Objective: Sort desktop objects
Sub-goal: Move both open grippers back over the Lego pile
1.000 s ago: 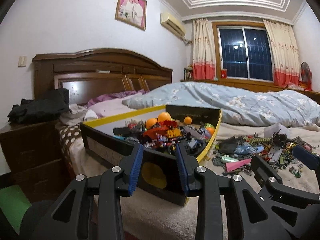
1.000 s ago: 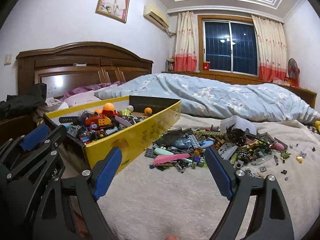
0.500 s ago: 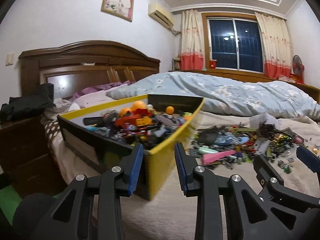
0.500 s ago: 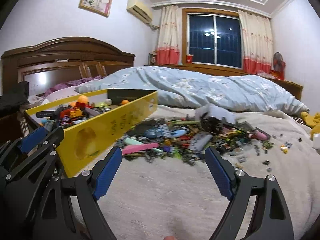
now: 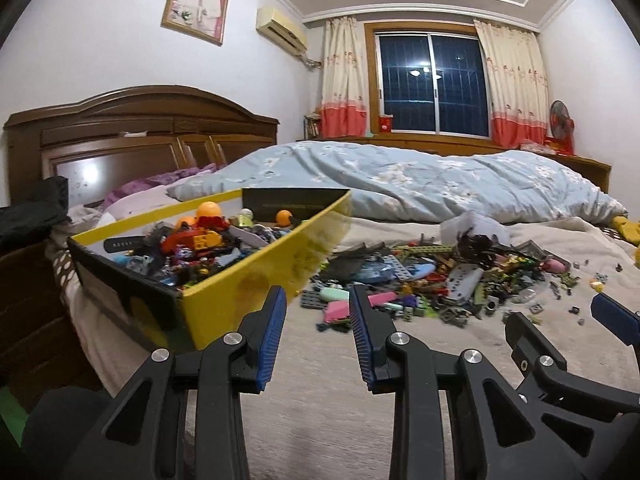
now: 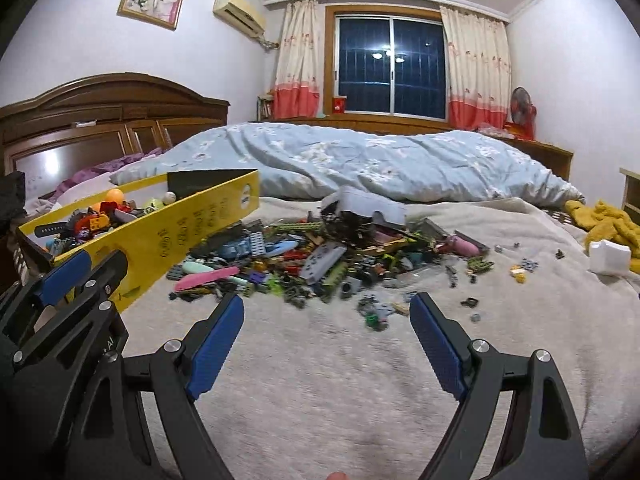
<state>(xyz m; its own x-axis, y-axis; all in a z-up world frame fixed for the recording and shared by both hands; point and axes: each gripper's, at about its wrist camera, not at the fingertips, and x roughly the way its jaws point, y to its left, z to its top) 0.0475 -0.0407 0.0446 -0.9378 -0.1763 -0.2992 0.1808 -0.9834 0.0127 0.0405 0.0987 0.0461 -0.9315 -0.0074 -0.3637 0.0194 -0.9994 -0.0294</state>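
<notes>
I see a big pile of toy pieces [image 6: 320,256] on the bed [image 6: 320,380], just beside a yellow box [image 5: 256,276] that is already full of toys. Both of my tools hang in the air in front of the pile and touch nothing.

My left hand-held gripper [image 5: 318,336] has its jaws only a little way apart, with nothing between them. My right hand-held gripper [image 6: 326,338] has its jaws spread wide, and it is empty too.

I think the job now is to pick one piece from the pile and put it in the box. To do it well, I would go for a piece at the near edge that lies a bit alone, like the long pink piece [image 6: 206,280]. I would come down slowly, put one jaw on each long side, and squeeze softly. The bed cover is soft, so I must not push down hard or I will pinch the cloth. Small bits [image 6: 520,270] are spread out to the right, well apart from the pile, and may be tricky to grab.

I count one box, one pile, and two orange balls [image 5: 209,211] in the box that I can see clearly. The pieces in the pile are too many and too mixed to count. One white block [image 6: 608,256] sits near the yellow cloth [image 6: 608,220] far right.
</notes>
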